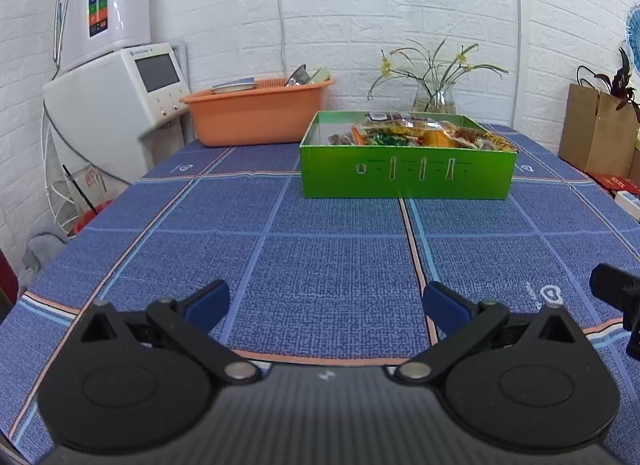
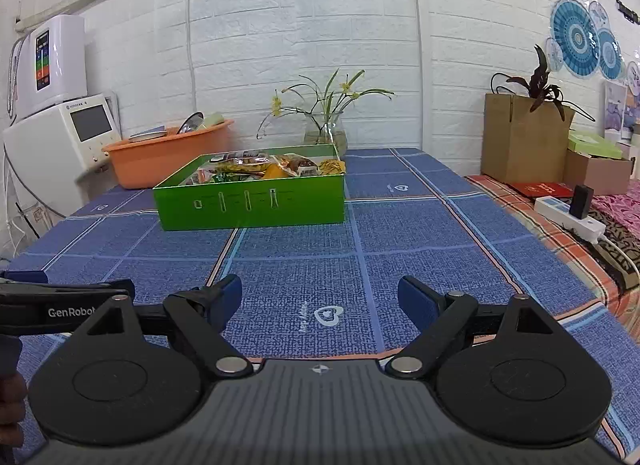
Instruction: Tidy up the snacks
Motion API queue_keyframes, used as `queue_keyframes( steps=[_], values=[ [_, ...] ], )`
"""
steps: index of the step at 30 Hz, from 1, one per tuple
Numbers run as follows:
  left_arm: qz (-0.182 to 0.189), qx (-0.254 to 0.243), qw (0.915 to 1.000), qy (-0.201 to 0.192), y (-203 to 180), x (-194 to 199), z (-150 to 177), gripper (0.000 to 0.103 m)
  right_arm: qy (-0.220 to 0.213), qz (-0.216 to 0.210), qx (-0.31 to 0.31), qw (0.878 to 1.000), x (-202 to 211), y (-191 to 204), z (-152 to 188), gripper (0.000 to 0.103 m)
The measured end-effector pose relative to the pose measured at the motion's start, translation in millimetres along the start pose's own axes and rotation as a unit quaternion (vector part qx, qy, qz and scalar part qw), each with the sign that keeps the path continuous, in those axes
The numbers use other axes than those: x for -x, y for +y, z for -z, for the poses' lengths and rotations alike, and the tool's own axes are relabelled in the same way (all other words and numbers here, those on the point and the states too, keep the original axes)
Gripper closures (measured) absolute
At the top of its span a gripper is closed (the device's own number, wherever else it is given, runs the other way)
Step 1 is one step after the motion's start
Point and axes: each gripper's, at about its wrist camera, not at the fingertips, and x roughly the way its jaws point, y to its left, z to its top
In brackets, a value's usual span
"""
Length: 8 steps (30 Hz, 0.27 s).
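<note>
We hold left gripper (image 1: 326,303) and right gripper (image 2: 320,299) wide open, empty; snack packets (image 1: 420,133) sit gathered in green box (image 1: 406,175) well ahead of the fingers, apparently sorted

Green box (image 1: 408,173) on blue checked tablecloth (image 1: 320,257) (orange basin (image 1: 256,117) behind).
</note>
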Motion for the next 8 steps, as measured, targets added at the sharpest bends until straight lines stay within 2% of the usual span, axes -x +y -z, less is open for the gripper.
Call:
queue_keyframes(
  steps=[8],
  values=[
    [0.000, -0.001, 1.0000, 0.002, 0.6, -1.1, 0.1, 0.000, 0.006, 0.000, -0.007, 1.000, -2.2, -2.0, 1.5, 0.000]
  ],
)
